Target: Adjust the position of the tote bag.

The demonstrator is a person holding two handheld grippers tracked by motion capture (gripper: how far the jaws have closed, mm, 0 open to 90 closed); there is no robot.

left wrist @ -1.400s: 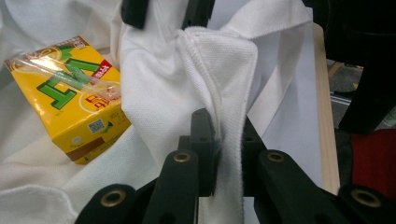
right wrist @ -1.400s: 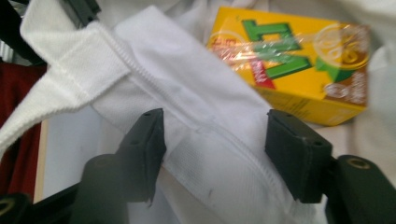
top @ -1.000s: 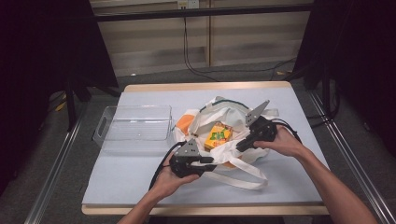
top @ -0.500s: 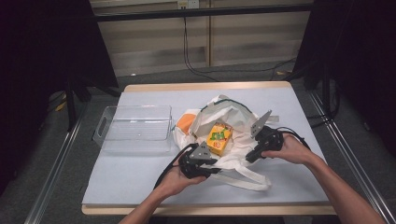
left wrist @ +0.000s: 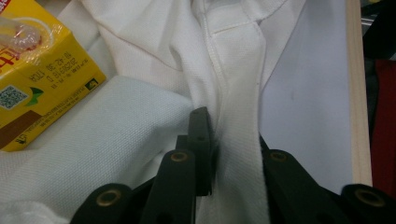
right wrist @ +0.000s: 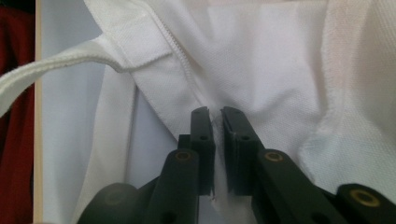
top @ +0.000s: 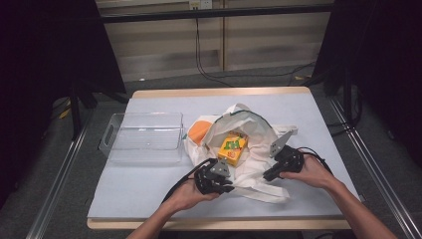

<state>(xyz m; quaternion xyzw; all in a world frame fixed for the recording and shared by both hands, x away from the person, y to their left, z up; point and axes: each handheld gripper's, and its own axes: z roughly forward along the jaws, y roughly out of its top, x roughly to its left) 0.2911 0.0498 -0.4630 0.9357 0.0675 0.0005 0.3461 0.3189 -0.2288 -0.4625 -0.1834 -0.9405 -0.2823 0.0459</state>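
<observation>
White tote bag (top: 249, 149) lies mid-table, just right of the clear bin (top: 142, 137). Left gripper (left wrist: 212, 135) has just been closing and is clamped on the bag's rim fabric; right gripper (right wrist: 214, 140) pinches a fold of bag cloth. High view adds the yellow carton (top: 233, 148) inside the bag.

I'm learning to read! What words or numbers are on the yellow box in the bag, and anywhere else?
"HUI 05:24:0" and "D 8988202", roughly, printed small on the yellow carton; the digits are blurry, so this is unsure.
A square code and a green leaf sign sit beside them; no words there.
The carton's green picture in the high view: too small to read.
White bag: no writing.
</observation>
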